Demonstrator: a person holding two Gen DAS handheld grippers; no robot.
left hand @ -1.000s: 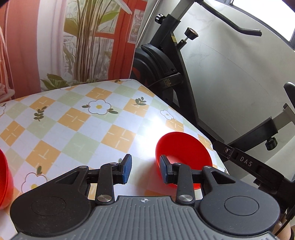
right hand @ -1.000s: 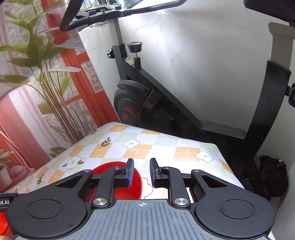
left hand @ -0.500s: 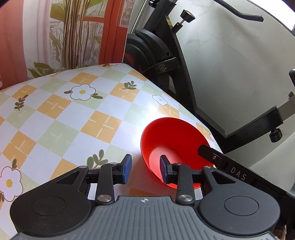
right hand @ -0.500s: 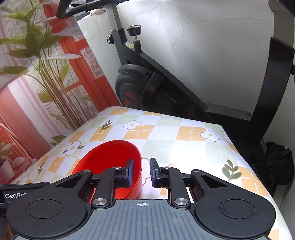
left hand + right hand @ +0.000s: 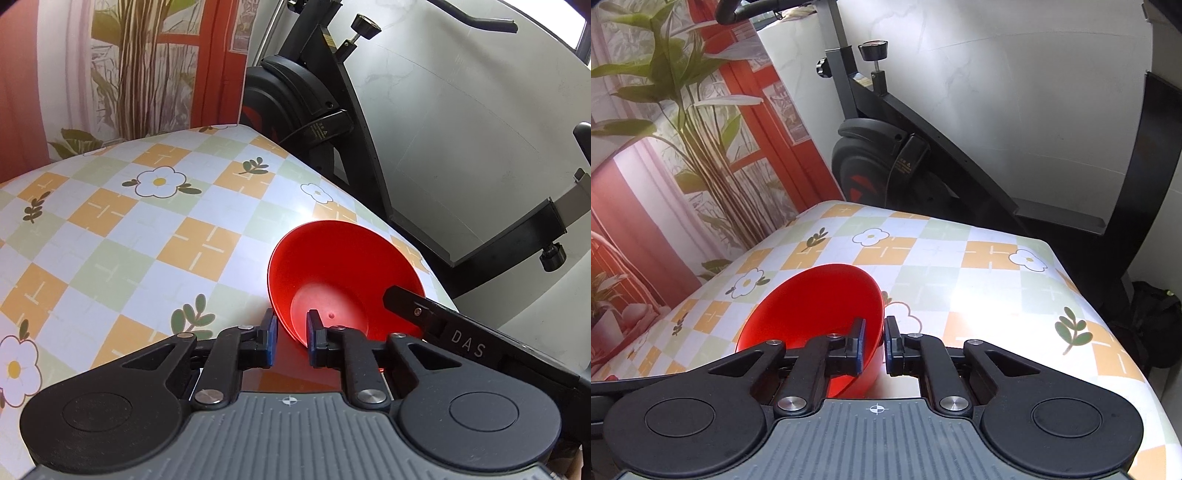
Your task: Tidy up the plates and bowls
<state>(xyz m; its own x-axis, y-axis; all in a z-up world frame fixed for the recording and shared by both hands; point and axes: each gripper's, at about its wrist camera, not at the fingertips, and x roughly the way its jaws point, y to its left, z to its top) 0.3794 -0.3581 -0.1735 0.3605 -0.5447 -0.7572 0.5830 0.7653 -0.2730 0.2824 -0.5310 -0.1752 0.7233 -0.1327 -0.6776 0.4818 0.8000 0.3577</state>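
Observation:
A red bowl (image 5: 343, 273) hangs tilted over the checkered tablecloth near the table's right edge. In the left wrist view its near rim runs between the fingers of my left gripper (image 5: 291, 338), whose pads have closed in on the wall. The right gripper's black finger (image 5: 424, 314) reaches onto the bowl's far side. In the right wrist view the same red bowl (image 5: 820, 306) sits left of centre, and my right gripper (image 5: 874, 345) is shut on its right rim, one pad inside and one outside.
The table (image 5: 997, 295) carries a flower-and-check cloth; its right edge (image 5: 436, 280) drops off just beyond the bowl. An exercise bike (image 5: 886, 162) stands behind the table, a plant-print backdrop (image 5: 683, 147) at the left, and a black bag (image 5: 1152, 325) on the floor.
My left gripper has moved in on the bowl and its fingers have narrowed around the near rim. The right gripper has tightened slightly, and the bowl now sits closer to both cameras.

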